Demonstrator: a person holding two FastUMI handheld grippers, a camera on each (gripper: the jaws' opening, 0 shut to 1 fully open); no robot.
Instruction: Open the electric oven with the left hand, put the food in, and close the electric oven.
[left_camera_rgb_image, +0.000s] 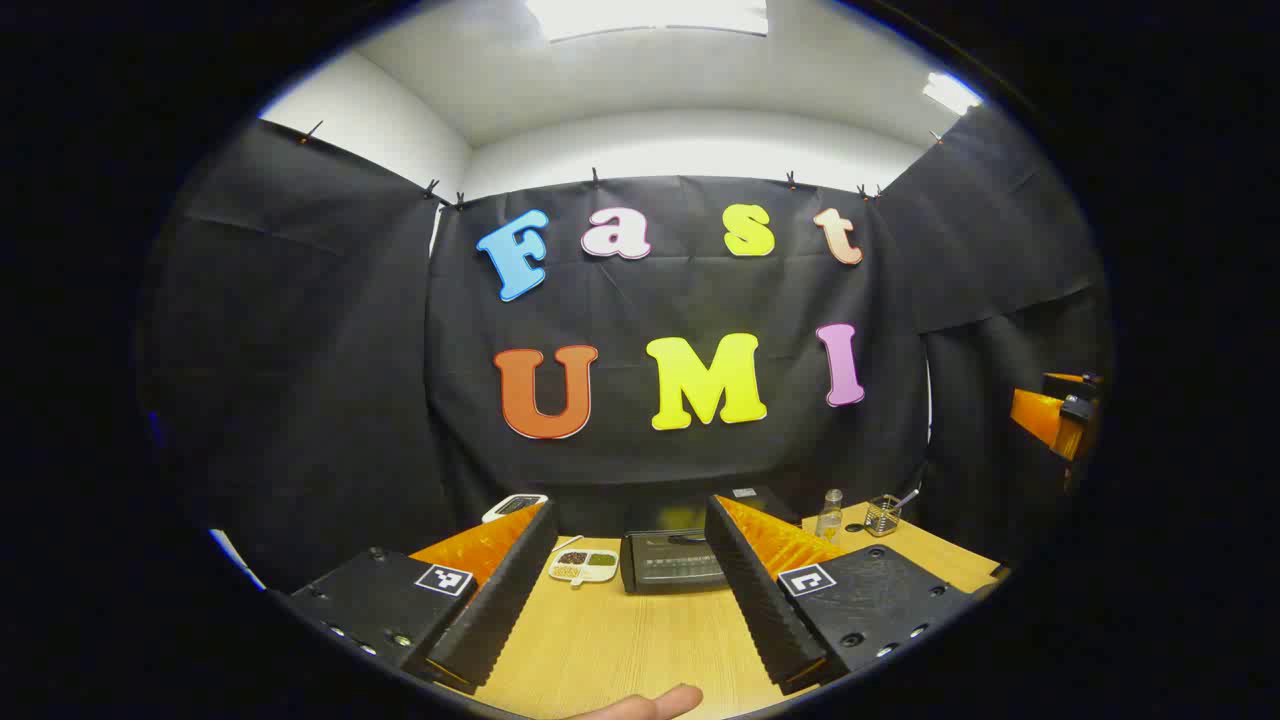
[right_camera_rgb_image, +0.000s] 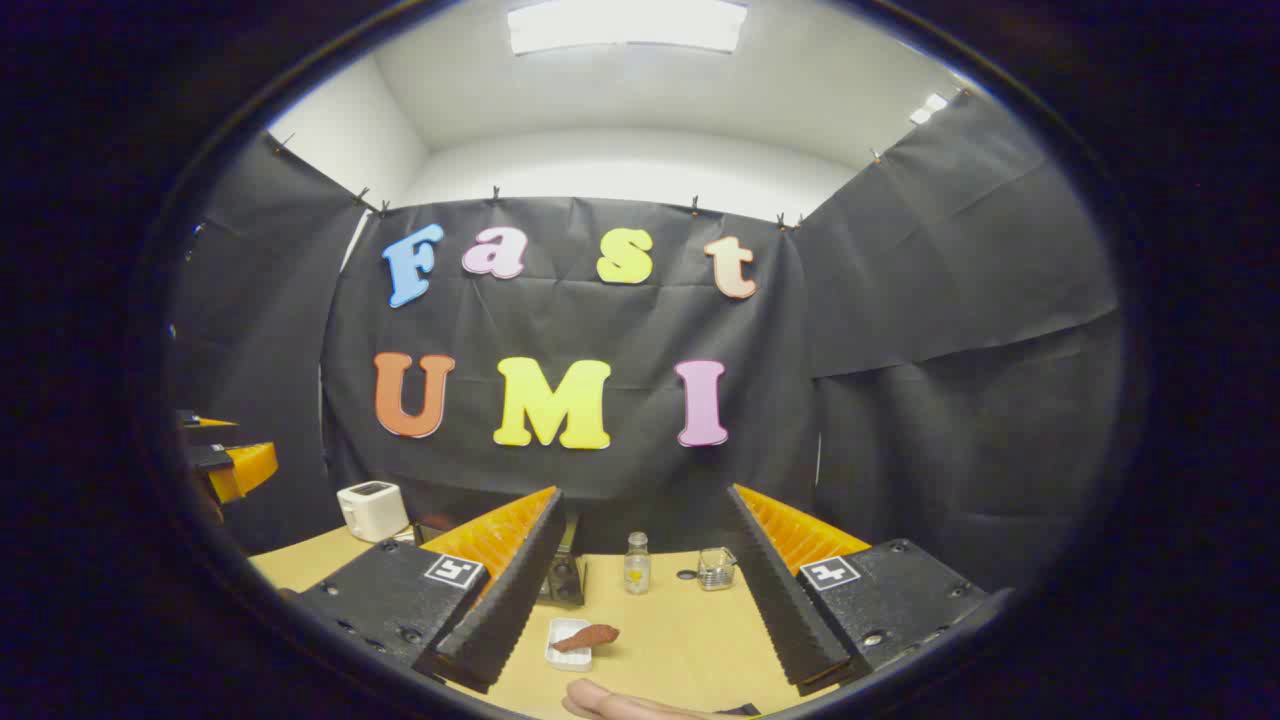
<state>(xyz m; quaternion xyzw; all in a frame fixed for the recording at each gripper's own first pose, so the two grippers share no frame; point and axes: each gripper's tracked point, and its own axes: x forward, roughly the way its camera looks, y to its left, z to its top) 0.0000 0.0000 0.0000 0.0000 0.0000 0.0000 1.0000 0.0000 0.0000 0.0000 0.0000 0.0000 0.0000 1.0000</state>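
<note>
One boxy electric oven (left_camera_rgb_image: 672, 562) on woodgrain table (left_camera_rgb_image: 620, 640).

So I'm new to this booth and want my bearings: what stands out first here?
In the left gripper view, the closed black electric oven sits mid-table between the open left gripper. In the right gripper view, reddish-brown food on a small white tray lies between the open right gripper.
</note>
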